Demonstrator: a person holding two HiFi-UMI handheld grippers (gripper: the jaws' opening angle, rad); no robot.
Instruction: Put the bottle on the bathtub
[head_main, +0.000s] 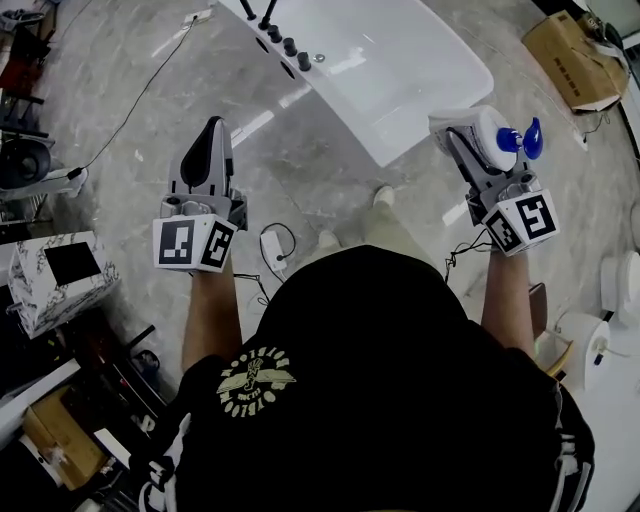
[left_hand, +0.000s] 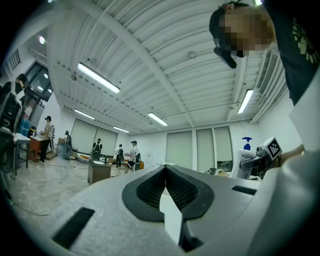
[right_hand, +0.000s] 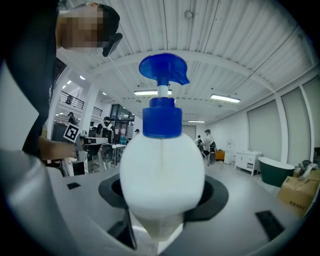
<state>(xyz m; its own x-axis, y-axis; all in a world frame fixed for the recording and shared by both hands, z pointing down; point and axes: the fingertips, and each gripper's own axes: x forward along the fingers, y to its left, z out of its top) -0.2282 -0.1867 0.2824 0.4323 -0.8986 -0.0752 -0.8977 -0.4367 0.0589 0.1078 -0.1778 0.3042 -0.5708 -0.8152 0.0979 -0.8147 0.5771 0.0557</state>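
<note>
While the right gripper (head_main: 458, 140) is clamping its two jaws on the lower body of the white bottle (head_main: 487, 138), the bottle is hanging in the air above the floor, off the bathtub (head_main: 420, 70) and just beside that tub's near right corner in the head view. Seen from the right gripper view, the bottle (right_hand: 162, 172) is filling the gap between the jaws, its blue pump (right_hand: 162, 67) is pointing away from them, and the ribbed ceiling (right_hand: 240, 45) is showing behind it. Across from it, the left gripper (head_main: 212, 125) is hovering over the grey marble floor (head_main: 300, 150), well apart from the bottle and off the tub's near left edge; its jaws are pressing together at the tips with nothing between them, as the left gripper view (left_hand: 165, 172) is showing. That view is also catching the bottle (left_hand: 246, 162) at its right side. Black tap fittings (head_main: 280, 35) are standing along the tub's left rim. Farther out, a thin cable (head_main: 140, 95) is trailing over the floor, a small white adapter (head_main: 272, 247) is lying near the person's feet, a marbled box (head_main: 55, 275) is sitting at the left, and a cardboard box (head_main: 565, 55) is resting beyond the tub's right edge.
</note>
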